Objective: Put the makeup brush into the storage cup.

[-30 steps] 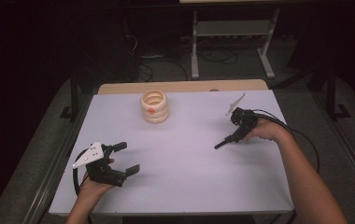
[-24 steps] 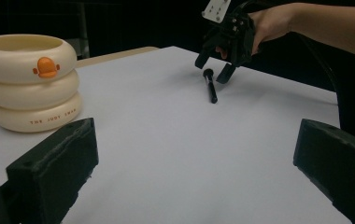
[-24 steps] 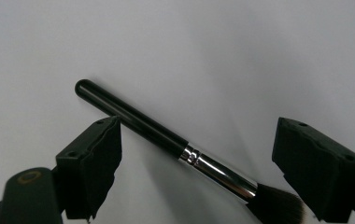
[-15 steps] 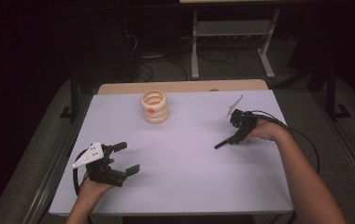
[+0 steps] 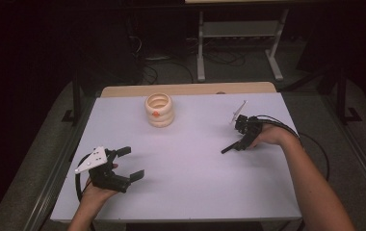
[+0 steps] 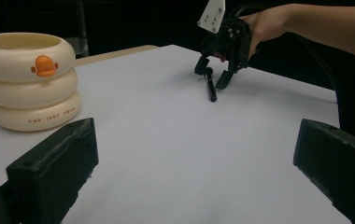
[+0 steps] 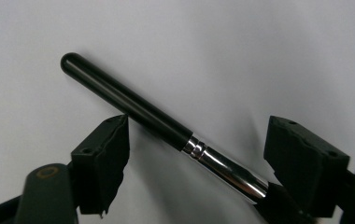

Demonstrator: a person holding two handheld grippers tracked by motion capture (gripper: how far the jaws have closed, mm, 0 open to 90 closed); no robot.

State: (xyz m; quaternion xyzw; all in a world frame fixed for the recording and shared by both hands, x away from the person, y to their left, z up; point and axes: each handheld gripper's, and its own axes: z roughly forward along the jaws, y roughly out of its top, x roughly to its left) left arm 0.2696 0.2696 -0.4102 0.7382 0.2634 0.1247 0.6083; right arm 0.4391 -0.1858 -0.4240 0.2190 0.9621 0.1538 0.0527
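The room beyond the white table [image 5: 190, 183] is dark, and little can be made out there besides a metal stand and cables on the floor. The person is cut off at the bottom edge of the high view, with forearms and hands visible.

Ahead of the left gripper [image 5: 125, 163], toward the far edge of the table, stands a cream stack of three rings [image 5: 159, 110] with an orange duck mark on its side; in the left gripper view the stack [image 6: 28, 79] is cut off at the left edge. The left gripper rests low at the near left of the table with its jaws spread wide and nothing between them.

The right gripper [image 5: 235, 144] points down at the table on the right side, well apart from the stack. Its jaws have just been closing, yet they are spread, one on each side of a black brush [image 7: 157, 123] lying flat on the table between them. The left pad sits just beside the handle; whether it touches cannot be told. The silver ferrule [image 7: 227, 170] runs toward the right jaw, and the bristle end is hidden behind that jaw.
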